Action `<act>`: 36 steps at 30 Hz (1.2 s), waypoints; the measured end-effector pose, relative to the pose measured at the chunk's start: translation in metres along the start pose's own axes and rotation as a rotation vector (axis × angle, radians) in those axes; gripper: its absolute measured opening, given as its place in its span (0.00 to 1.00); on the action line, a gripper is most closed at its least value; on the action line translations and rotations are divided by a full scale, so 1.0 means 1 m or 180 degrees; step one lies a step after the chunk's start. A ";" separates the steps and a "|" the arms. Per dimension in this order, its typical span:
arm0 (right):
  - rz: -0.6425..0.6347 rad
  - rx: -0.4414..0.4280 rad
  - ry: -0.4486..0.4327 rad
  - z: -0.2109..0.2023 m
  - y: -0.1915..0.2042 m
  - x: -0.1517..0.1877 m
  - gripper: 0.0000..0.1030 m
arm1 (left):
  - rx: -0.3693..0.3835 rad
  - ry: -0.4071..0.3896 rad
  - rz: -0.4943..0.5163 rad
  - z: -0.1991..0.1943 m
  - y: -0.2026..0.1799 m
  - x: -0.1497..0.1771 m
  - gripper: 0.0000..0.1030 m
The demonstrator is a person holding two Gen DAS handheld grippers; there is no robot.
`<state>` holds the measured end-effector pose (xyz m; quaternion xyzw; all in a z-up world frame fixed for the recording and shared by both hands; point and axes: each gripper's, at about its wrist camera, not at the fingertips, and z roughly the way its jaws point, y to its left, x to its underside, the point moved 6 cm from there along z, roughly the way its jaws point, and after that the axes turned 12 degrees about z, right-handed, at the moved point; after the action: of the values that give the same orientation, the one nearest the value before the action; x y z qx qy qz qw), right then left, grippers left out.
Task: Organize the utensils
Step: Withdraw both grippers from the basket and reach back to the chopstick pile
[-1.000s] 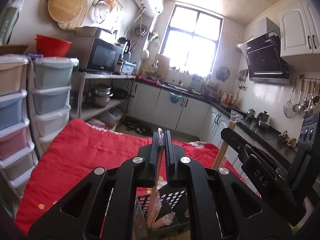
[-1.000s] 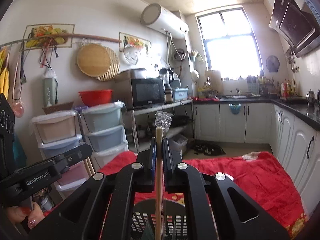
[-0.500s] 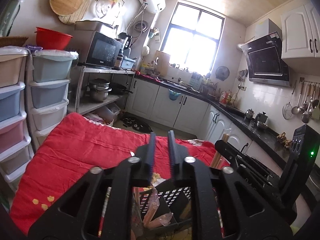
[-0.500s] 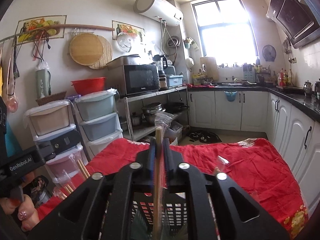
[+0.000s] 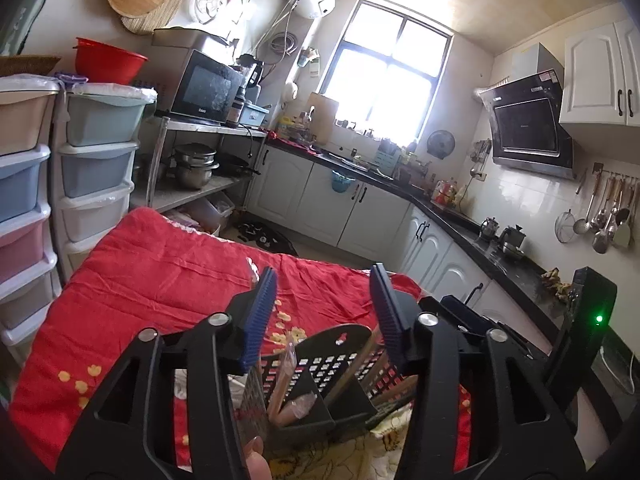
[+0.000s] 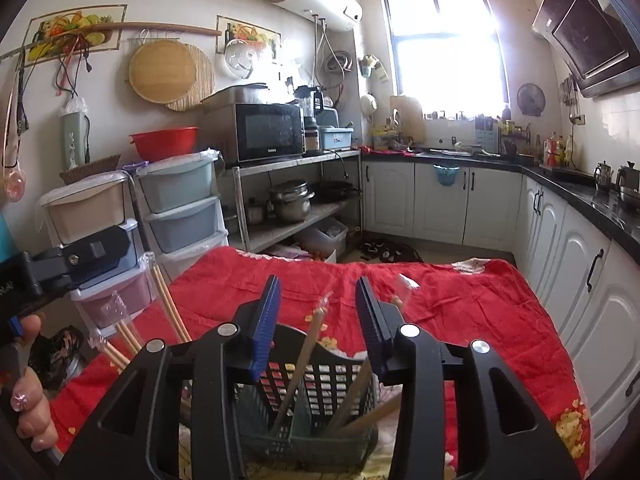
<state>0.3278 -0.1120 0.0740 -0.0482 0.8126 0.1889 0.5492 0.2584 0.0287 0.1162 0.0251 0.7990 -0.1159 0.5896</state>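
A dark perforated utensil basket stands on the red cloth, divided into compartments. Several plastic-wrapped wooden chopsticks stand tilted in its compartments. My left gripper is open and empty just above the basket. My right gripper is open and empty above the basket, with a chopstick standing between its fingers without touching them. More wrapped chopsticks show at the left in the right wrist view.
The red cloth covers the table. Plastic drawer towers and a metal shelf with a microwave stand left. White cabinets with a black counter run behind and right. The right gripper's body is at the right edge.
Both grippers opened and let go of the wrapped chopsticks they held. Those chopsticks now stand in the basket. Both grippers have drawn back slightly.
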 end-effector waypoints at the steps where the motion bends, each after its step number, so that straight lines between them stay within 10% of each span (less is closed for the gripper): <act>1: -0.0006 -0.0004 0.0015 -0.002 -0.001 0.001 0.39 | 0.0003 0.0003 -0.0006 -0.002 -0.001 0.000 0.45; 15: -0.0068 -0.0018 0.0057 -0.031 -0.009 0.009 0.52 | 0.0043 -0.0010 0.0007 -0.031 -0.013 0.006 0.86; 36: -0.0013 -0.0155 0.0292 -0.067 -0.017 0.044 0.63 | -0.0089 0.0308 -0.0101 -0.057 -0.003 0.059 0.90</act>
<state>0.2570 -0.1457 0.0509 -0.0719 0.8320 0.2051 0.5104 0.1870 0.0325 0.0762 0.0098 0.8284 -0.1127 0.5486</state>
